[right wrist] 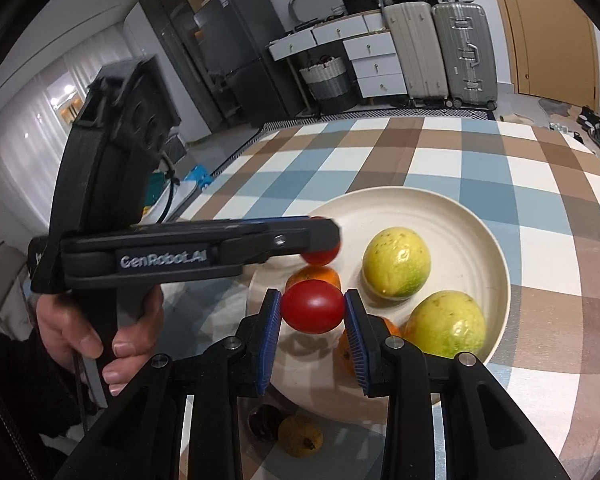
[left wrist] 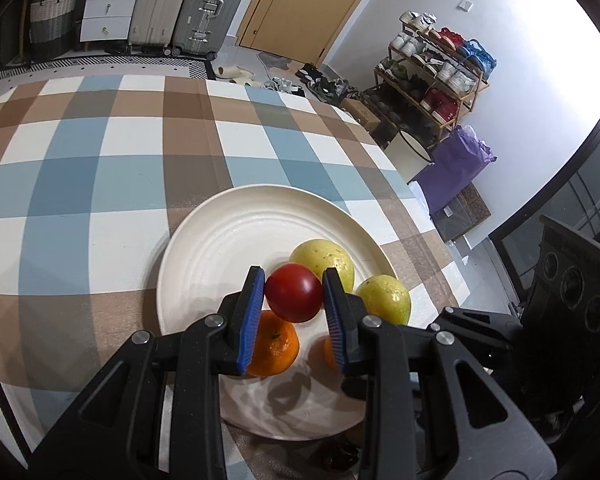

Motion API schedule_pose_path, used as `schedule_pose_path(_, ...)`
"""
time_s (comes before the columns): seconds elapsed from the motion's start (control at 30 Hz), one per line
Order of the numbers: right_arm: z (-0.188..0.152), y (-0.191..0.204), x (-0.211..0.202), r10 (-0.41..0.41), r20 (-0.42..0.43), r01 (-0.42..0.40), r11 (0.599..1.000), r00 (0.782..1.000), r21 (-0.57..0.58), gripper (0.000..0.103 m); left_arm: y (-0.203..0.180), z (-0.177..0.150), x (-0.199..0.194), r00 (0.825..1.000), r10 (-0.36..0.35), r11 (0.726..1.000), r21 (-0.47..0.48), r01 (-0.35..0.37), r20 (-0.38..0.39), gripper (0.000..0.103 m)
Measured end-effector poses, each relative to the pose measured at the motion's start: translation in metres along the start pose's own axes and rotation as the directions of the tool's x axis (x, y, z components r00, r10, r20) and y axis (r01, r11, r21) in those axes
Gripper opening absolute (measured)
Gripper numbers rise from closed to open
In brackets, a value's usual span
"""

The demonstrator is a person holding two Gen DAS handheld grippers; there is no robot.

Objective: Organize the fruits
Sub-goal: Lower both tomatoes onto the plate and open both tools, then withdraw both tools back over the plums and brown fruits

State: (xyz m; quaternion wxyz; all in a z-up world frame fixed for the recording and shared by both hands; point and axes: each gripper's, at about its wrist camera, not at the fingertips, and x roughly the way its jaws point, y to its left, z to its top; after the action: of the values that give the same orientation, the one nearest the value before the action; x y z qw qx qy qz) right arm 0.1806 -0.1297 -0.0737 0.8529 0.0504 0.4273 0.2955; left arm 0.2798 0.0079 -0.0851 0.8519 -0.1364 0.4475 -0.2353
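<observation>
A white plate [left wrist: 220, 248] on the checked tablecloth holds two yellow-green fruits [left wrist: 324, 260] [left wrist: 384, 298] and two oranges [left wrist: 274, 346] [left wrist: 328, 354]. My left gripper [left wrist: 294, 296] is shut on a red tomato [left wrist: 294, 298], held above the plate. In the right wrist view my right gripper [right wrist: 313, 307] is shut on another red tomato [right wrist: 313, 307] above the plate's [right wrist: 460, 216] near edge. The left gripper [right wrist: 320, 236] reaches in from the left with its tomato [right wrist: 320, 254]. The yellow-green fruits [right wrist: 396, 262] [right wrist: 448, 324] and oranges [right wrist: 314, 276] [right wrist: 346, 350] lie below.
A brownish-yellow fruit [right wrist: 300, 436] and a dark fruit [right wrist: 265, 422] lie on the cloth in front of the plate. The table edge [left wrist: 440, 216] runs close to the plate's right side. Suitcases [right wrist: 440, 48], drawers and a shoe rack [left wrist: 432, 76] stand beyond the table.
</observation>
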Motion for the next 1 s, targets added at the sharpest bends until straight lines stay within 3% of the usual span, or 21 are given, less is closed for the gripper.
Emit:
schedule_pose_path(0.27, -0.002, 0.0, 0.004, -0.021, 0.0, 0.021, 1.0, 1.0, -0.003, 0.033, -0.005, 0.002, 0.008, 1.0, -0.011, 1.0, 0.014, 0.011, -0.006, 0.027)
schedule_pose_path(0.37, -0.002, 0.0, -0.001, -0.023, 0.012, 0.023, 1.0, 1.0, 0.004, 0.039, -0.009, 0.003, 0.003, 1.0, -0.009, 1.0, 0.019, 0.009, 0.003, 0.027)
schedule_pose_path(1.0, -0.008, 0.017, -0.051, -0.054, 0.106, 0.054, 0.999, 0.993, 0.004, 0.05, -0.033, -0.015, -0.061, 0.996, 0.039, 0.999, 0.033, -0.042, 0.081, 0.027)
